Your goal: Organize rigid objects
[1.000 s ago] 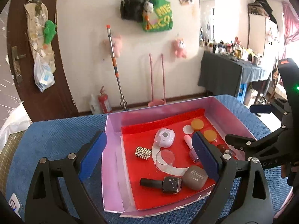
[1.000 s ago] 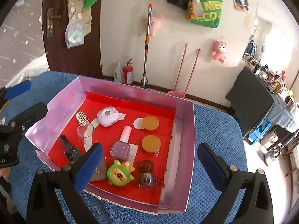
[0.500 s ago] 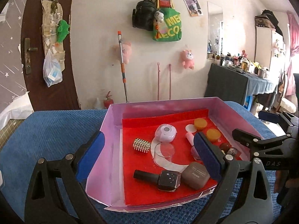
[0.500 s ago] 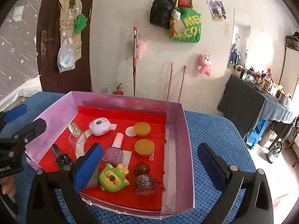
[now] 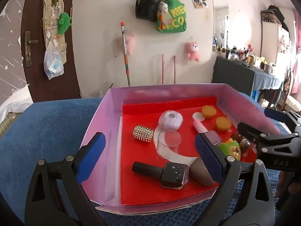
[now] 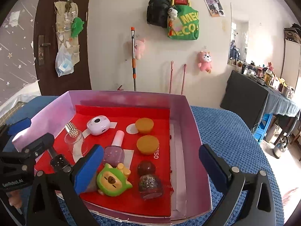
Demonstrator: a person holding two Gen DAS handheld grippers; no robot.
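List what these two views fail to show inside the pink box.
- Taupe compact: left wrist view, far end behind the left tool's right finger; lettering too small.
- Black polish bottle: right wrist view, cap behind the left tool.
- Green toy: left wrist view, partly behind the finger.
- Glitter bottle: contents unreadable.

Left gripper (image 5: 149, 155) and right gripper (image 6: 150, 166), jaws wide apart.

One pink-walled cardboard box (image 6: 184, 116) holds two orange round caps (image 6: 144, 125), three nail polish bottles (image 6: 114, 150), one white round camera-like gadget (image 6: 97, 125), one green cartoon figure (image 6: 111, 180), one silver studded cylinder (image 5: 142, 133), one clear plastic cup (image 6: 74, 138), and two dark glittery balls (image 6: 149, 185).
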